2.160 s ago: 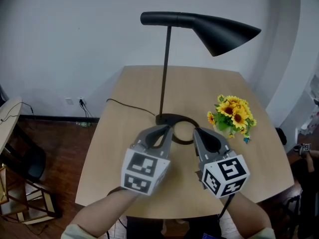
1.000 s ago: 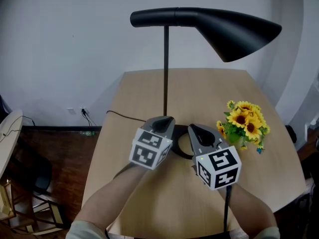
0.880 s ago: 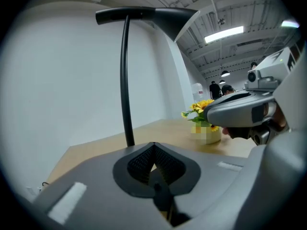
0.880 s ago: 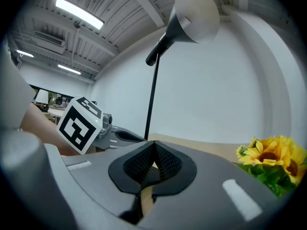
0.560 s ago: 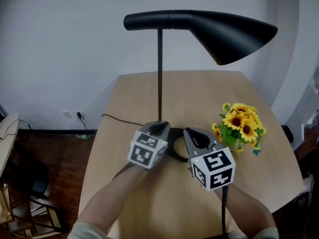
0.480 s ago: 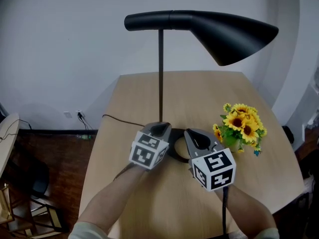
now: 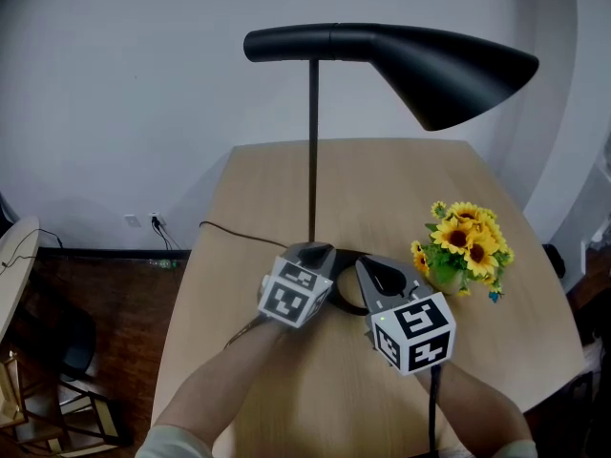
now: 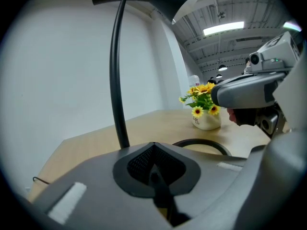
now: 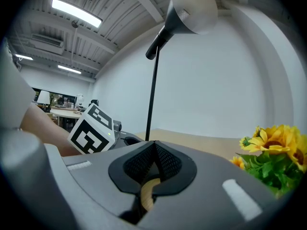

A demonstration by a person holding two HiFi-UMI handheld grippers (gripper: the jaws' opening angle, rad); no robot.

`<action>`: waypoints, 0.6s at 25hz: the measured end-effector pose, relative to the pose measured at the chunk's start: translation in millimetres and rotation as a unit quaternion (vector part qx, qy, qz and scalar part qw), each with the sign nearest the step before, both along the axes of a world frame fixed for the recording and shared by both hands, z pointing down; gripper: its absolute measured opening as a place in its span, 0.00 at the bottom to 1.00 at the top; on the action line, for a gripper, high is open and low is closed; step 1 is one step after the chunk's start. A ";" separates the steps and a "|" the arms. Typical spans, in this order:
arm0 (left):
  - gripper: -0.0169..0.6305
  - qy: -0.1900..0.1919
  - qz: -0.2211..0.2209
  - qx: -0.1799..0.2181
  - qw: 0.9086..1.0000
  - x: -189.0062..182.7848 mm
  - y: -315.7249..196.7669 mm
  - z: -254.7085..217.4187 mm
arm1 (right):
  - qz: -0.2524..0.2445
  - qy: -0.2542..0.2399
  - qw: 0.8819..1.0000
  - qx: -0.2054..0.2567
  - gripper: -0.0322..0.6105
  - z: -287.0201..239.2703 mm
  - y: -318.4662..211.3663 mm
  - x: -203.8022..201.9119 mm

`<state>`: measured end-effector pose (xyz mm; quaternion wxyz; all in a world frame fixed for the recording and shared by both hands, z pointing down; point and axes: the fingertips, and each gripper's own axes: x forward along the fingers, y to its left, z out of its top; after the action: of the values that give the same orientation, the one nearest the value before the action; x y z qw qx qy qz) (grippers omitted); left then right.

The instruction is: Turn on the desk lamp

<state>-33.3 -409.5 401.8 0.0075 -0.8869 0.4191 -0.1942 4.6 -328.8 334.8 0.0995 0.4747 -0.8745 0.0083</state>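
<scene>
A black desk lamp stands on the wooden table (image 7: 258,170): thin pole (image 7: 312,151), cone shade (image 7: 449,70) and ring base (image 7: 349,303). I see no glow under the shade. My left gripper (image 7: 315,252) is shut with nothing in it, its tip at the foot of the pole. In its own view the left gripper (image 8: 153,150) points past the pole (image 8: 117,80) and the ring base (image 8: 201,143). My right gripper (image 7: 375,267) is also shut on nothing, over the ring's right side. The right gripper view shows the right gripper (image 9: 154,147), the pole (image 9: 151,90) and the shade (image 9: 194,4).
A white pot of sunflowers (image 7: 465,246) stands right of the base, close to my right gripper. The lamp's black cable (image 7: 239,232) runs off the table's left edge towards a wall socket (image 7: 143,222). A pale chair (image 7: 19,227) stands on the floor at the left.
Both grippers have moved forward over the table to the lamp's base. Over the last half second they barely shifted. Both stayed shut.
</scene>
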 end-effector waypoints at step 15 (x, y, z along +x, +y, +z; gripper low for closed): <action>0.02 -0.042 -0.008 -0.035 0.998 4.8 -0.6 20.2 | -0.003 -0.004 1.000 -0.006 0.05 0.8 11.3 7.6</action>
<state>-28.5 -410.1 422.0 -0.0080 -0.8746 0.4179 -0.2458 12.2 -317.5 335.6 0.0986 0.4716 -0.8762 0.0148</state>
